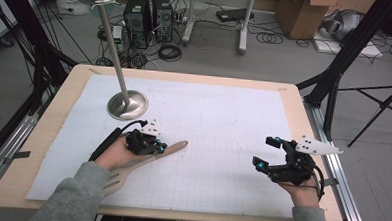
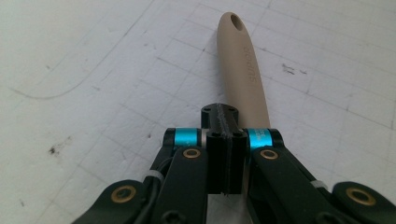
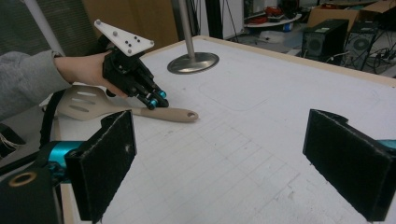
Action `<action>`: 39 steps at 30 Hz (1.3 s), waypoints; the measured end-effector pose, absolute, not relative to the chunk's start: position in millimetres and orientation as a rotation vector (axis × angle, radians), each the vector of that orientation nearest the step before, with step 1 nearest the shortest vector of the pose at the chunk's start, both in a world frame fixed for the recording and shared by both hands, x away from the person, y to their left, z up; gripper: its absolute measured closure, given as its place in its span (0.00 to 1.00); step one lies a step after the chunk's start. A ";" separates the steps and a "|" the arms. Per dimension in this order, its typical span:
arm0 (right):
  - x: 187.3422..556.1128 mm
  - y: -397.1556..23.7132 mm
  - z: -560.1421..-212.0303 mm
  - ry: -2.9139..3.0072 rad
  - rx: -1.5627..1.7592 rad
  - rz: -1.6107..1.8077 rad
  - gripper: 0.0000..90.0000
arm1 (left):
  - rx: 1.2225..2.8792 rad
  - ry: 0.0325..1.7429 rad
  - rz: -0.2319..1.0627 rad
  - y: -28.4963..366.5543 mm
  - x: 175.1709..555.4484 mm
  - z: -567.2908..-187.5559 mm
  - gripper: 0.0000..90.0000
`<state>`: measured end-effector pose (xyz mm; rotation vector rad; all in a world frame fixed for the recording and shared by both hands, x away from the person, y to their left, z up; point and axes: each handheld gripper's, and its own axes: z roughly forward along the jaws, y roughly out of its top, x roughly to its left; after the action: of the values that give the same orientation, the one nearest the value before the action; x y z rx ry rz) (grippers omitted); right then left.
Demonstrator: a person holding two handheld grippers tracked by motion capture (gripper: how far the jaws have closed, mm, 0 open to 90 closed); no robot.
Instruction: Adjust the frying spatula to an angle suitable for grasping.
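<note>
the left tool (image 1: 155, 148) is squeezing the handle of the tan spatula (image 1: 131, 168), which is lying on the table (image 1: 48, 129). the right tool (image 1: 267, 152) is waiting wide apart. the smooth handle could be slipping out when lifting, dropping the spatula.

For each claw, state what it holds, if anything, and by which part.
The left claw is closed on the spatula at its handle; the right claw is open, holding nothing.
</note>
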<state>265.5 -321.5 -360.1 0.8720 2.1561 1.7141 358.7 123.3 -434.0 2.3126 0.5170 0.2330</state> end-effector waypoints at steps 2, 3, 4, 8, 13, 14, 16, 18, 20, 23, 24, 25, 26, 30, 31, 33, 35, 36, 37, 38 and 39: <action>265.4 -321.1 -360.5 2.162 0.875 1.712 0.10 | 2.312 0.520 0.228 123.6 359.0 -434.1 1.00; 265.4 -321.0 -360.4 2.162 0.875 1.712 0.10 | 2.312 0.511 0.237 123.6 358.9 -434.1 0.99; 265.4 -320.9 -360.4 2.162 0.874 1.711 0.10 | 2.314 0.504 0.256 123.9 358.6 -433.4 0.99; 264.9 -322.0 -360.0 2.154 0.879 1.717 0.10 | 2.268 0.530 0.278 129.7 359.5 -426.2 0.99; 265.8 -321.9 -360.5 2.156 0.876 1.714 0.10 | 2.217 0.550 0.310 143.3 353.4 -409.1 0.99; 266.1 -321.4 -360.8 2.160 0.875 1.713 0.10 | 2.207 0.562 0.309 145.2 351.4 -406.8 0.99; 266.4 -320.8 -361.0 2.162 0.876 1.712 0.10 | 2.195 0.556 0.325 151.2 345.4 -400.7 0.99; 266.6 -320.0 -360.8 2.167 0.877 1.712 0.10 | 2.186 0.531 0.349 156.9 337.0 -395.1 0.99; 267.7 -319.4 -361.0 2.165 0.869 1.713 0.10 | 2.175 0.523 0.362 160.8 330.1 -392.8 0.99; 268.4 -319.2 -361.5 2.173 0.874 1.708 0.09 | 2.180 0.511 0.389 167.8 319.4 -392.3 0.98; 269.2 -318.7 -361.7 2.170 0.870 1.711 0.10 | 2.176 0.509 0.392 169.9 316.5 -392.3 0.98; 269.6 -318.3 -361.7 2.172 0.871 1.711 0.10 | 2.172 0.508 0.397 171.4 314.3 -392.2 0.97; 270.1 -318.3 -361.9 2.174 0.868 1.709 0.10 | 2.169 0.504 0.398 173.1 312.0 -391.9 0.97; 272.5 -317.8 -362.9 2.177 0.866 1.707 0.10 | 2.140 0.509 0.400 177.0 304.0 -386.3 0.94; 272.8 -317.7 -362.8 2.178 0.866 1.707 0.10 | 2.132 0.504 0.396 177.3 301.6 -385.0 0.92; 273.3 -317.2 -362.6 2.180 0.869 1.712 0.10 | 2.117 0.507 0.398 176.9 297.3 -383.6 0.88; 274.5 -316.0 -362.8 2.181 0.865 1.720 0.10 | 2.113 0.520 0.400 177.2 293.4 -382.5 0.82; 275.2 -315.6 -363.0 2.187 0.860 1.718 0.10 | 2.109 0.526 0.402 177.4 291.8 -382.4 0.78; 275.8 -315.1 -363.2 2.185 0.858 1.718 0.10 | 2.097 0.543 0.405 178.4 289.1 -382.1 0.75; 276.6 -314.6 -363.3 2.187 0.854 1.722 0.10 | 2.089 0.566 0.402 180.1 287.4 -381.5 0.66; 277.2 -314.1 -363.4 2.190 0.856 1.726 0.10 | 2.082 0.582 0.404 182.2 285.8 -380.7 0.64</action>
<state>277.2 -314.1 -363.4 0.8565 2.1897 1.7260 285.8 182.2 -380.7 2.0816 0.5821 0.4042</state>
